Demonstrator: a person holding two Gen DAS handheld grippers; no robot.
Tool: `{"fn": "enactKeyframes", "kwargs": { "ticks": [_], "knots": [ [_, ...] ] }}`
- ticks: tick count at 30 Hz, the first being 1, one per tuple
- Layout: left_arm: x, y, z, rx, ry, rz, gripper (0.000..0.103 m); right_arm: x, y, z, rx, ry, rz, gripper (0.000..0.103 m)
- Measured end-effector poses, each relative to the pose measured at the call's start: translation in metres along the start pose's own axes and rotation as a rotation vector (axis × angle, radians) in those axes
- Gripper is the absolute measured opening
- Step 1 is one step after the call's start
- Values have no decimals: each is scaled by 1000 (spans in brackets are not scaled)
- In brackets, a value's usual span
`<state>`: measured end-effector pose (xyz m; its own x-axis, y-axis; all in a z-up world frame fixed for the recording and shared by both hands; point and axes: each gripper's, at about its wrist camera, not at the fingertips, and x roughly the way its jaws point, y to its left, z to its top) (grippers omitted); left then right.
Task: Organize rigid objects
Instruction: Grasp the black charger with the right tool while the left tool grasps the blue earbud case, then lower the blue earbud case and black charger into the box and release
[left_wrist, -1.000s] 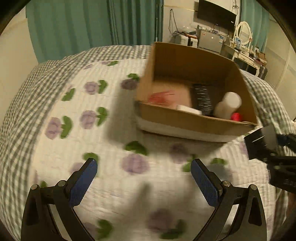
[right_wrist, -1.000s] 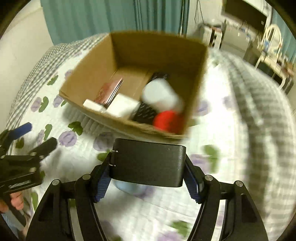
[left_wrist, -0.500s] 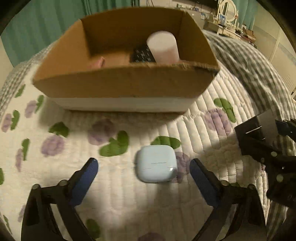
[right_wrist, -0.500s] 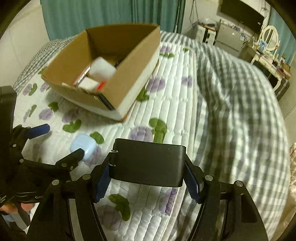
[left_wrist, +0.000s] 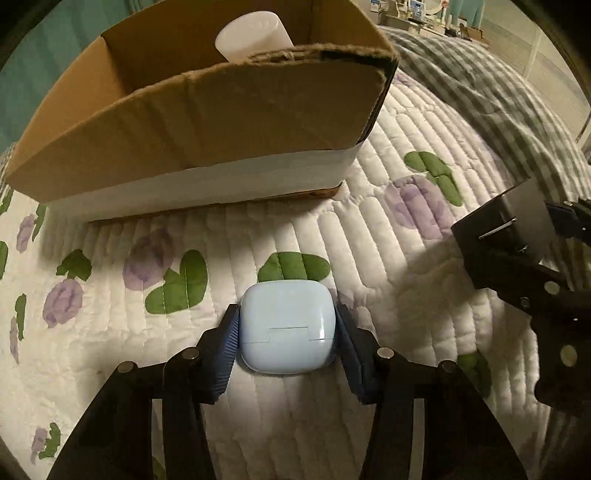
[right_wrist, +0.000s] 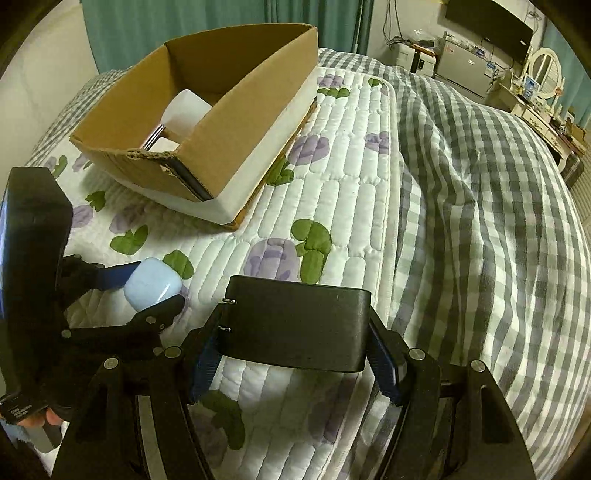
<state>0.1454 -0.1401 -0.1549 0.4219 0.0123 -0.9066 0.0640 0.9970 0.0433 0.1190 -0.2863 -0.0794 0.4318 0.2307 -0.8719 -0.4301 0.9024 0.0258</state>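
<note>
A pale blue earbud case (left_wrist: 287, 326) lies on the quilted bed cover, just in front of a cardboard box (left_wrist: 221, 122). My left gripper (left_wrist: 287, 332) is shut on the case, with both blue pads against its sides. The case also shows in the right wrist view (right_wrist: 151, 288). My right gripper (right_wrist: 293, 363) is shut on a black rectangular box (right_wrist: 295, 328) and holds it above the bed, right of the left gripper. The black box also shows in the left wrist view (left_wrist: 506, 229). A white cylinder (left_wrist: 253, 33) and other items sit inside the cardboard box.
The bed has a white quilt with purple flowers (right_wrist: 332, 166) and a grey checked blanket (right_wrist: 480, 184) on the right. Teal curtains (right_wrist: 221, 14) hang behind. A dresser with a mirror (right_wrist: 546, 70) and a TV stand at the far right.
My left gripper moved forward and closed on the blue case, which lay between open fingers half a second ago. The right gripper swung right and back from the box, still holding the black box.
</note>
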Motion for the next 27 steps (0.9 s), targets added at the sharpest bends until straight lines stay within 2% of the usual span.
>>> {"fn": "enactKeyframes", "kwargs": {
  "ticks": [6, 10, 19, 23, 27],
  "knots": [
    [-31, 15, -2, 8, -50, -17, 51, -17, 9, 0, 4, 1, -18, 69],
    [-65, 29, -1, 7, -111, -17, 51, -35, 16, 4, 36, 0, -4, 68],
    [-135, 63, 5, -36, -233, -42, 51, -108, 57, 20, -10, -102, -56, 67],
    [-160, 77, 4, -22, -292, -45, 51, -134, 70, 25, 0, -152, -49, 67],
    [-184, 97, 22, -12, -358, -44, 51, -159, 80, 42, -3, -217, -48, 67]
  ]
}}
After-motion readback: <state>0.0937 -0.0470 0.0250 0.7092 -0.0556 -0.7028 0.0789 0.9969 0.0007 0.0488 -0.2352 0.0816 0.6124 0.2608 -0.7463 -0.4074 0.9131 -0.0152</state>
